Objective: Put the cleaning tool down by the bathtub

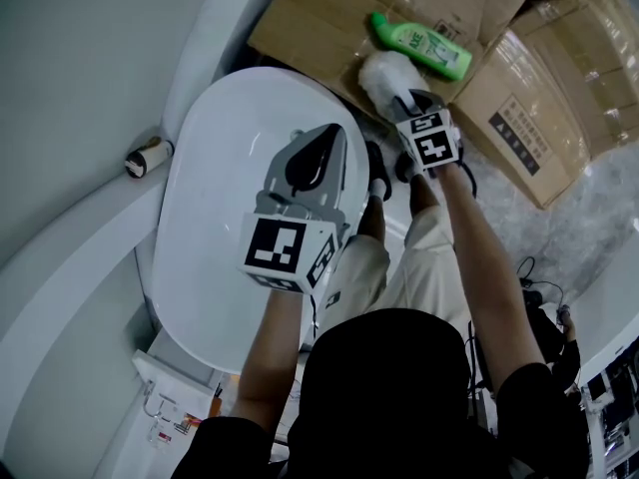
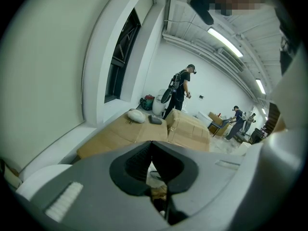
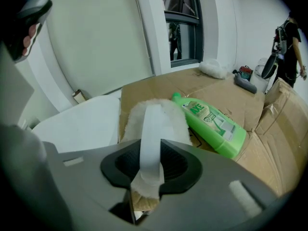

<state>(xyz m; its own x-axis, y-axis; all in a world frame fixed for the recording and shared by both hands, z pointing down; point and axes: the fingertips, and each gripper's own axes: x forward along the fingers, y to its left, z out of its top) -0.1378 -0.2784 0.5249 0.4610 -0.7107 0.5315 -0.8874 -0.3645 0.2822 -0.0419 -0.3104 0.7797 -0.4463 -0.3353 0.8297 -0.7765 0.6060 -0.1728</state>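
Jaws of the right gripper (image 3: 150, 147) are clenched on the white strap (image 3: 151, 129) of the cleaning tool (image 3: 173, 119), a fluffy white pad that sticks out just ahead of the jaw tips. Beside it, the left gripper (image 2: 152, 146) has its jaws pressed together with nothing between them, and in the head view it hangs above the white bathtub (image 1: 225, 178). The pad sits at the near edge of the flattened cardboard (image 3: 219, 91), just beside the bathtub's rounded end; whether it rests on the cardboard or hangs slightly above it cannot be told. A green bottle (image 3: 214, 124) lies on its side on the cardboard just beyond the pad, cap end close to the fluff. Farther along the cardboard, a second white fluffy lump (image 3: 213, 67) lies near the wall below a dark-framed window (image 3: 183, 32). Well beyond that, a person (image 2: 180, 88) in dark clothes stands on the floor of the bright room.
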